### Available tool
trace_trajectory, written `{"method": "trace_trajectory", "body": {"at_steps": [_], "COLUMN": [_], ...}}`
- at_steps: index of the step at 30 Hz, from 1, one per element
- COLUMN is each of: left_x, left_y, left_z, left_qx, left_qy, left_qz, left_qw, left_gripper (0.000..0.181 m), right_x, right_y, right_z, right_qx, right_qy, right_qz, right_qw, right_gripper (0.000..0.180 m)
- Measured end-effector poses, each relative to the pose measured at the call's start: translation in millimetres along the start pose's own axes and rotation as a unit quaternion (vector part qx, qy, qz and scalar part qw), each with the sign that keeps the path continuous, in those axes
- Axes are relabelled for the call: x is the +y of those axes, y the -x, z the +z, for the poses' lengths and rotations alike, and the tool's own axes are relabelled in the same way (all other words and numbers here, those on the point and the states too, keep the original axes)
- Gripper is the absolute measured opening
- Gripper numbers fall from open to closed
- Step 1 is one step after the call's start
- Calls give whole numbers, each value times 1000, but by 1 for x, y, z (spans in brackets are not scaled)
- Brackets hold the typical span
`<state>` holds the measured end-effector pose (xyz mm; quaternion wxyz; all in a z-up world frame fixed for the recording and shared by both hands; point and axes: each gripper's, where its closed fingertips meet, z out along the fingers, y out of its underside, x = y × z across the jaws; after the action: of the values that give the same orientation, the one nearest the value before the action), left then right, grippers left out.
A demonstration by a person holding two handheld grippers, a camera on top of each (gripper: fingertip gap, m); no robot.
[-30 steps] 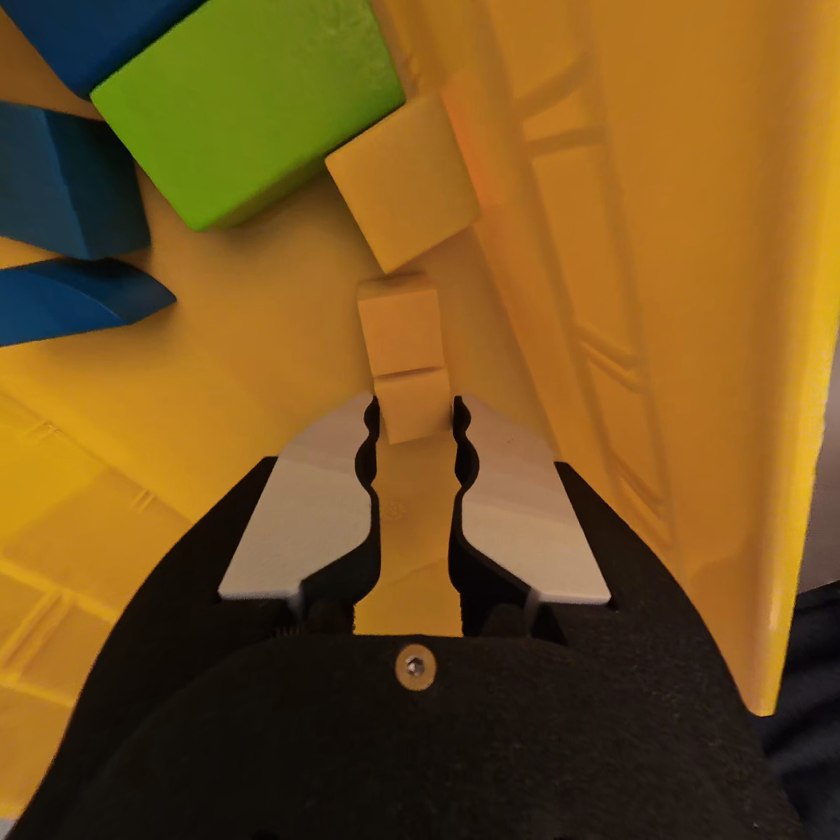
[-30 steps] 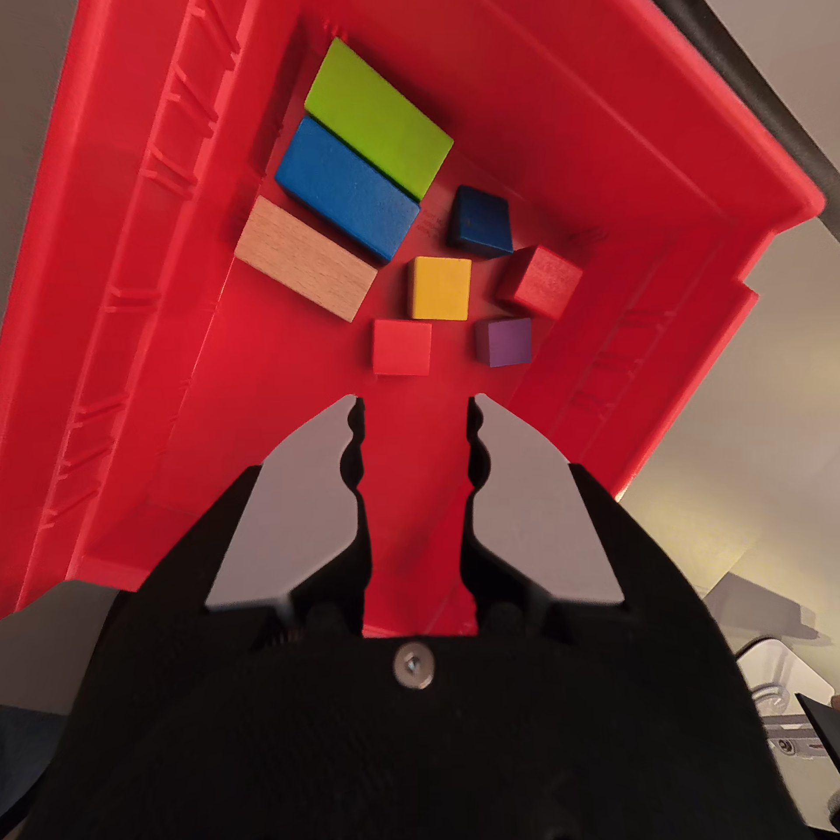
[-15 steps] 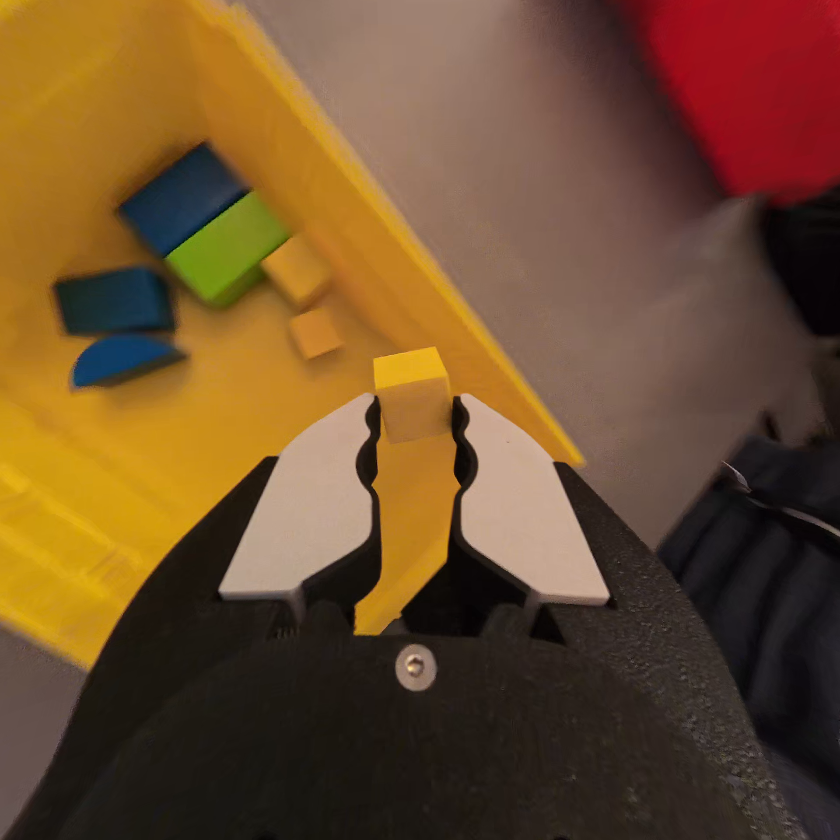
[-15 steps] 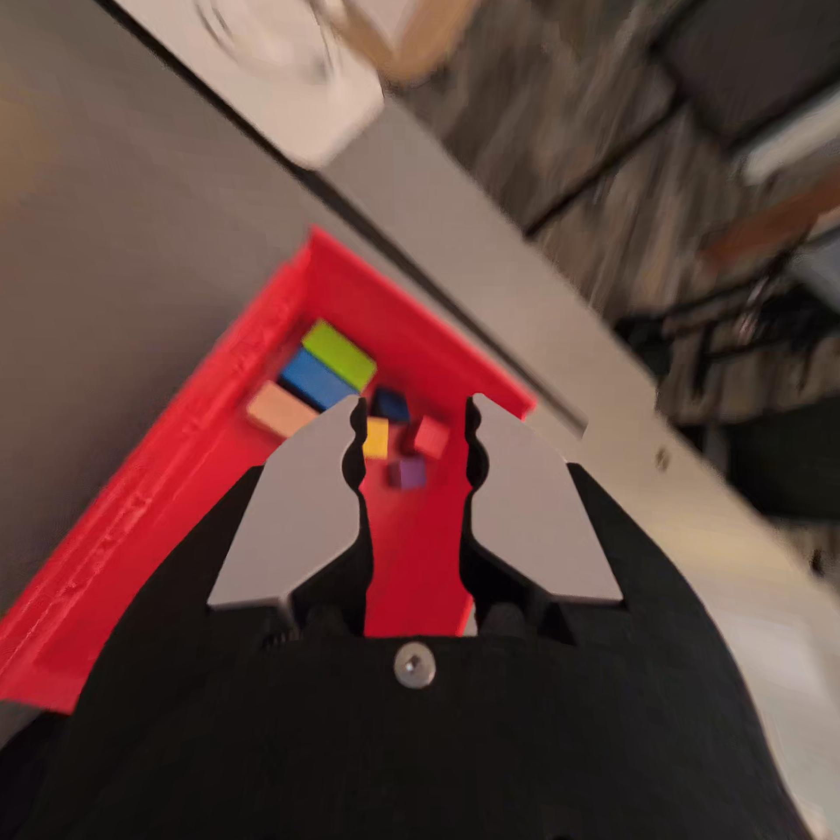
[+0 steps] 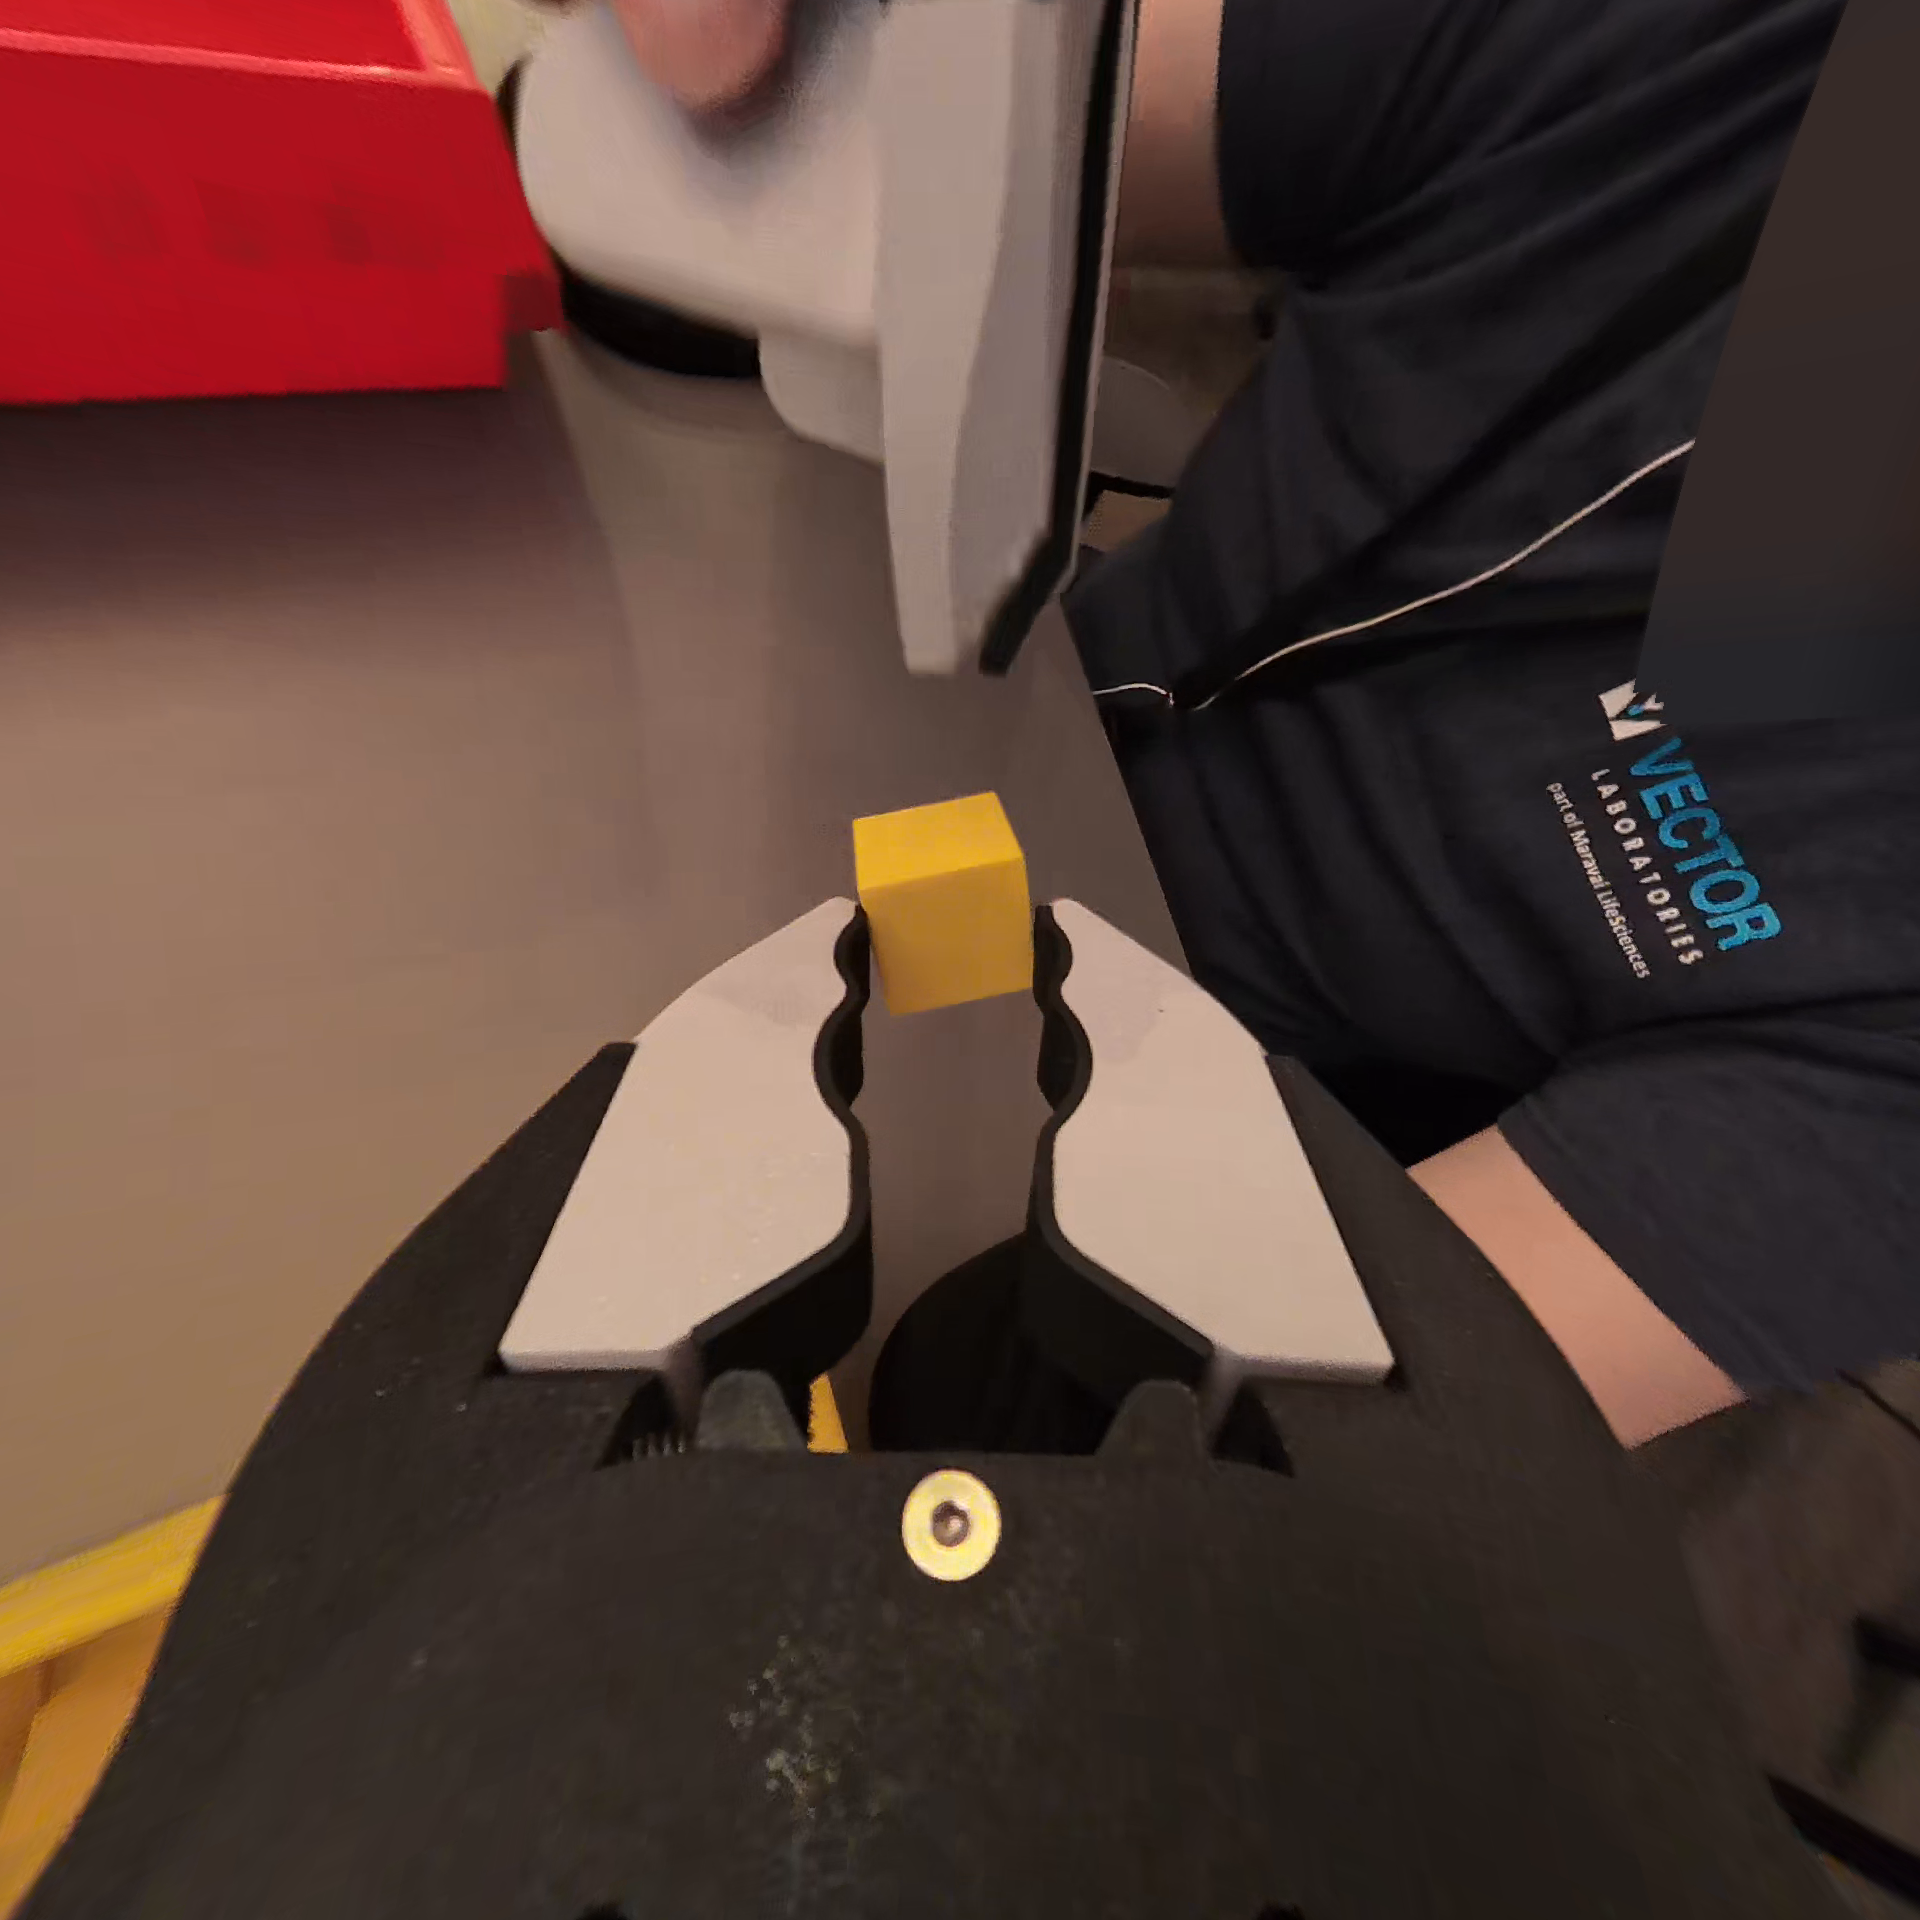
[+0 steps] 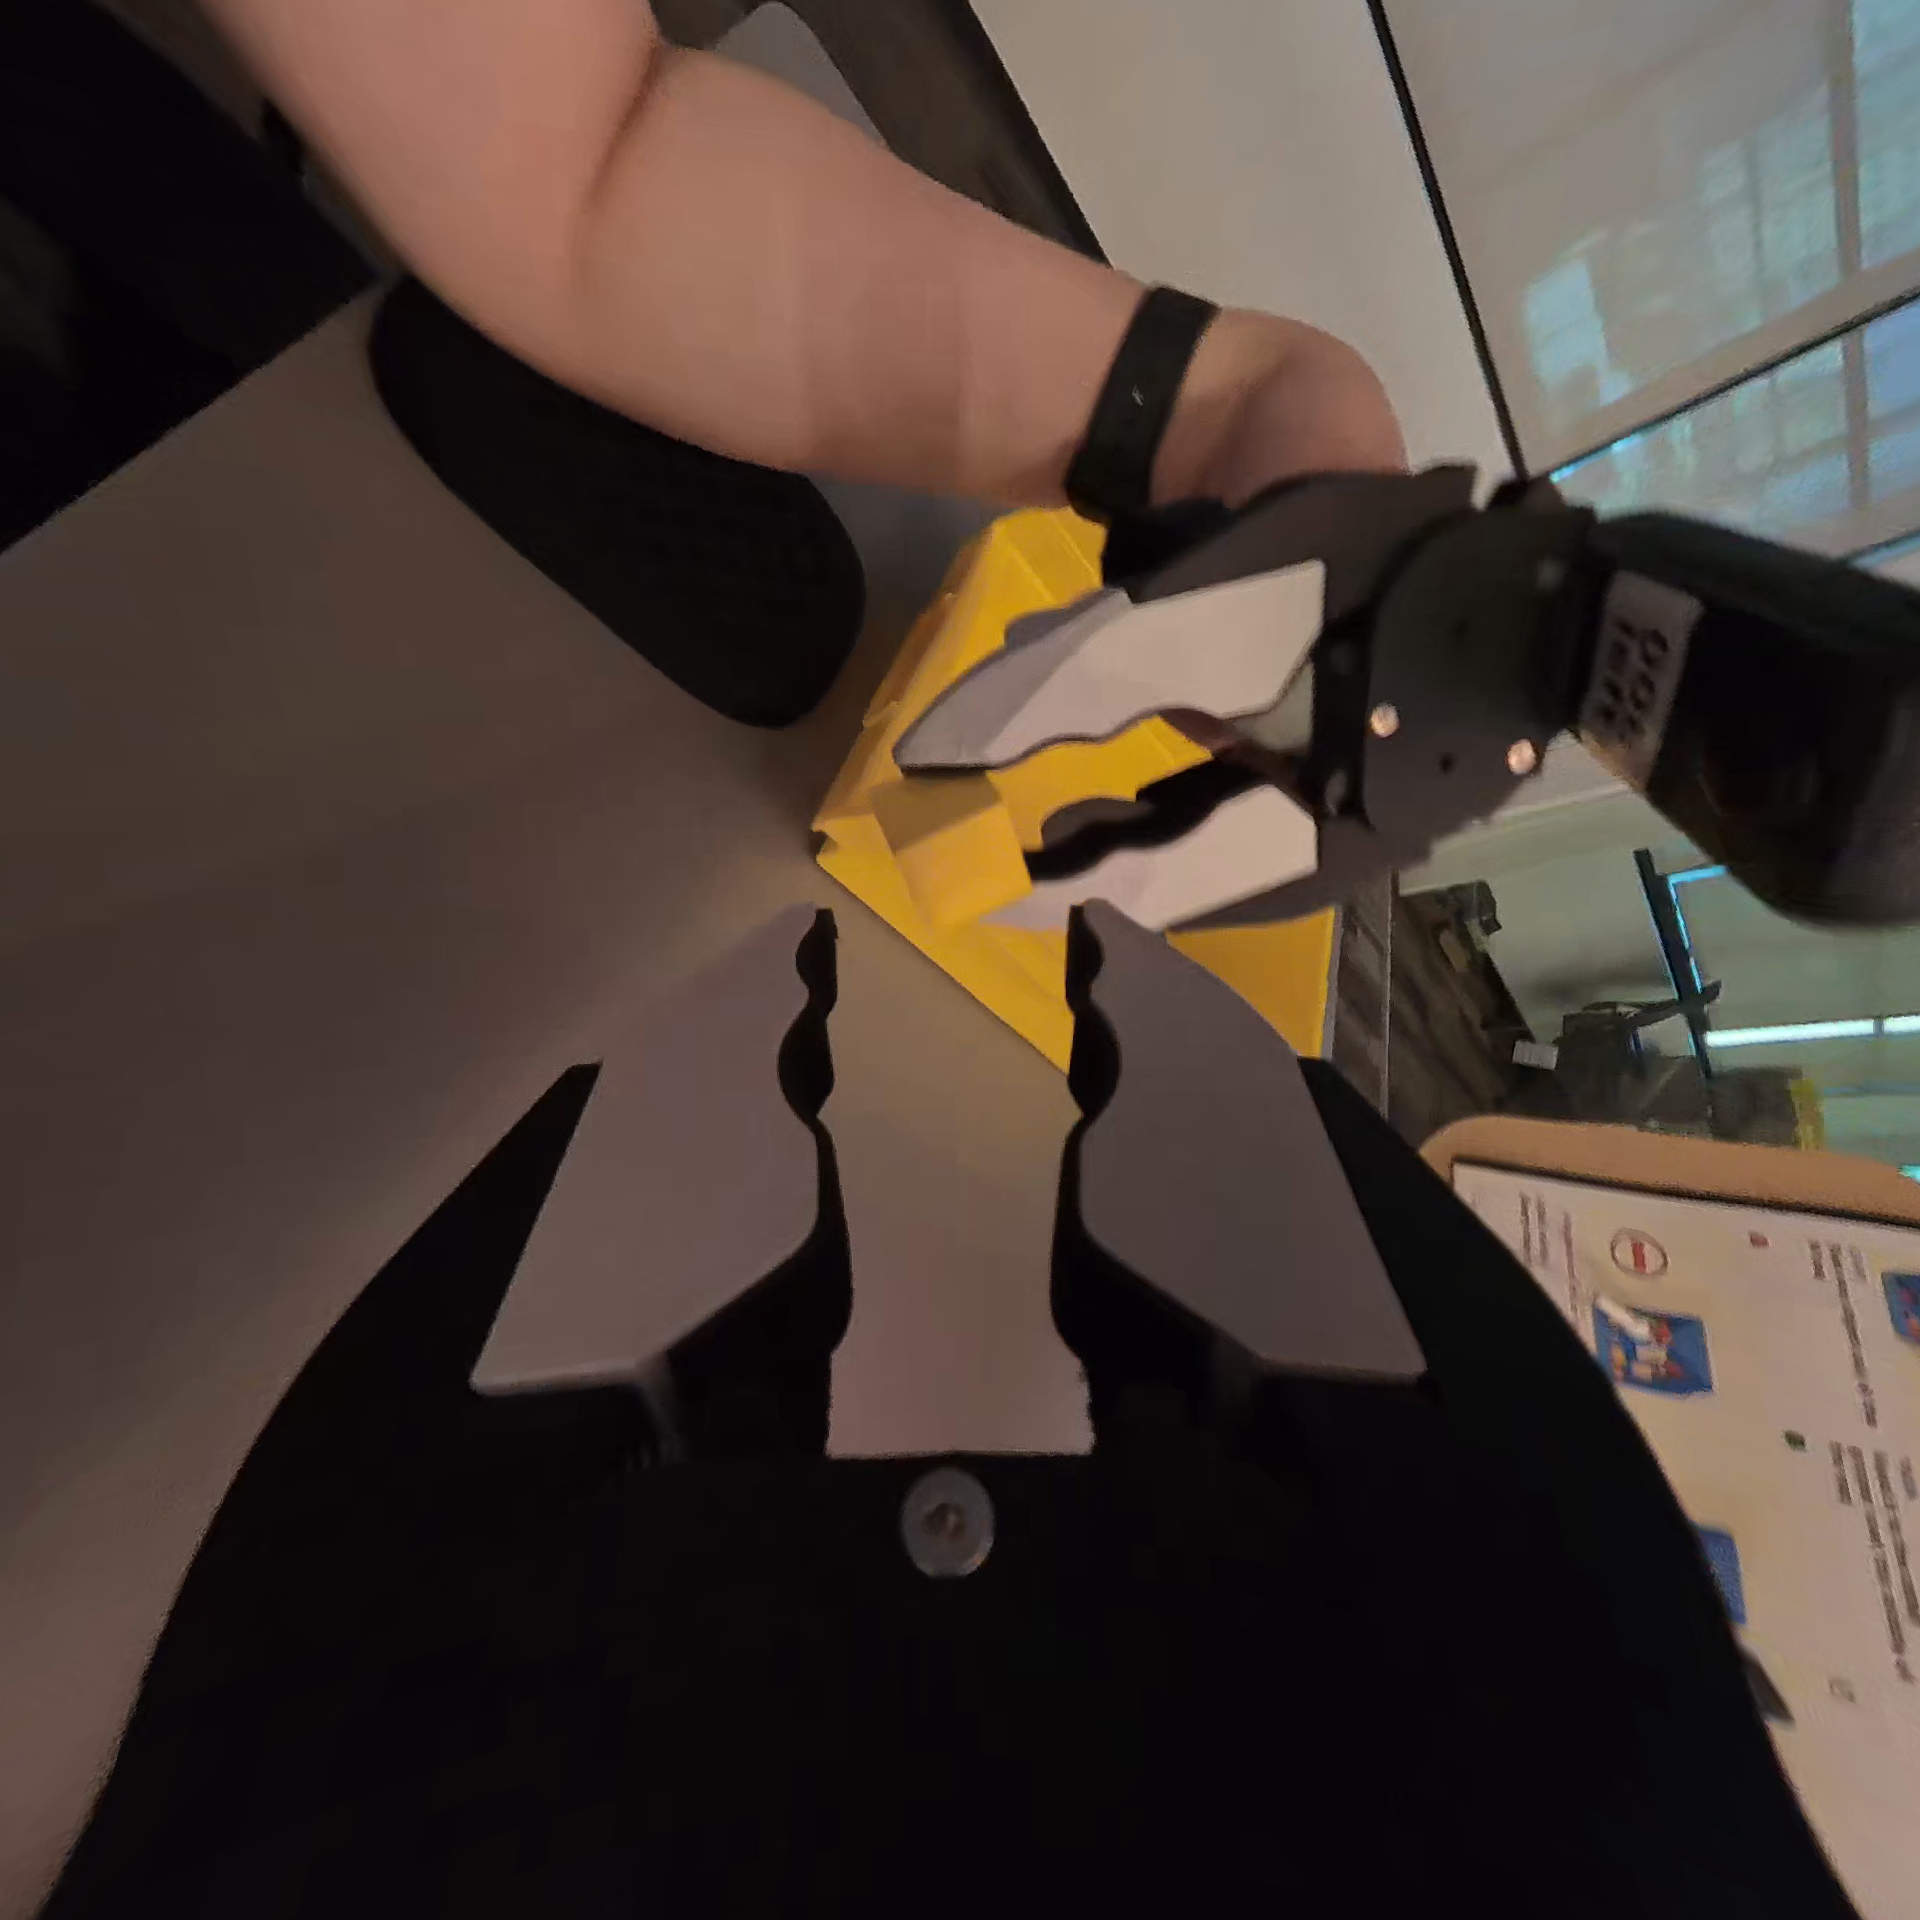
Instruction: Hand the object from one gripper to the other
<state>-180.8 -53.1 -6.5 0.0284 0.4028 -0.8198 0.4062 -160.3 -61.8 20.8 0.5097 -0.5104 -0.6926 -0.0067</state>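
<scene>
We hold the yellow cube clamped at the very tips of the left gripper, lifted clear of the grey table. Only its rear part sits between the toothed pads, so most of the block juts forward; we judge this leaves free faces for the other tool to take. Our right gripper stands with its jaws apart and nothing between them, the gap looking a little wider than the cube, which suits receiving it.

In the right wrist view the left gripper lies just beyond our open tips, turned on its side with the cube pinched between its fingers. The two tools are near but not touching, and their jaws seem to lie crosswise to each other, which should let both hold the block at once. In the left wrist view a blurred grey finger of the right tool hangs above and beyond the cube.

Behind the cube in the right wrist view sits the yellow bin on the table. Its colour makes the block's edges hard to pick out. Farther off are the red bin at the table's far left, the person's bare forearm and dark shirt, and a printed sheet at the right edge. Nothing stands between the two grippers.
</scene>
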Motion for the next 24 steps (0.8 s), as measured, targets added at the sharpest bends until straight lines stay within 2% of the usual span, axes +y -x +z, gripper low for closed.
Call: {"method": "trace_trajectory", "body": {"at_steps": [6,15,19,24], "left_x": [-1,-2,-3,-1], "left_y": [-6,-14,-14,-3], "left_z": [11,15,13,2], "left_qx": [25,54,55,22], "left_qy": [17,22,14,-6], "left_qz": [9,17,13,-10], "left_qw": [999,998,998,1000], "left_gripper": [30,30,31,41], "right_x": [-2,-1,0,2], "right_y": [13,16,14,7], "right_z": [19,27,27,19], "right_qx": [-3,5,10,18], "right_qy": [21,33,34,35], "right_qz": [-48,-70,-70,-59], "right_qw": [999,997,997,997], "right_gripper": [44,29,29,28]}}
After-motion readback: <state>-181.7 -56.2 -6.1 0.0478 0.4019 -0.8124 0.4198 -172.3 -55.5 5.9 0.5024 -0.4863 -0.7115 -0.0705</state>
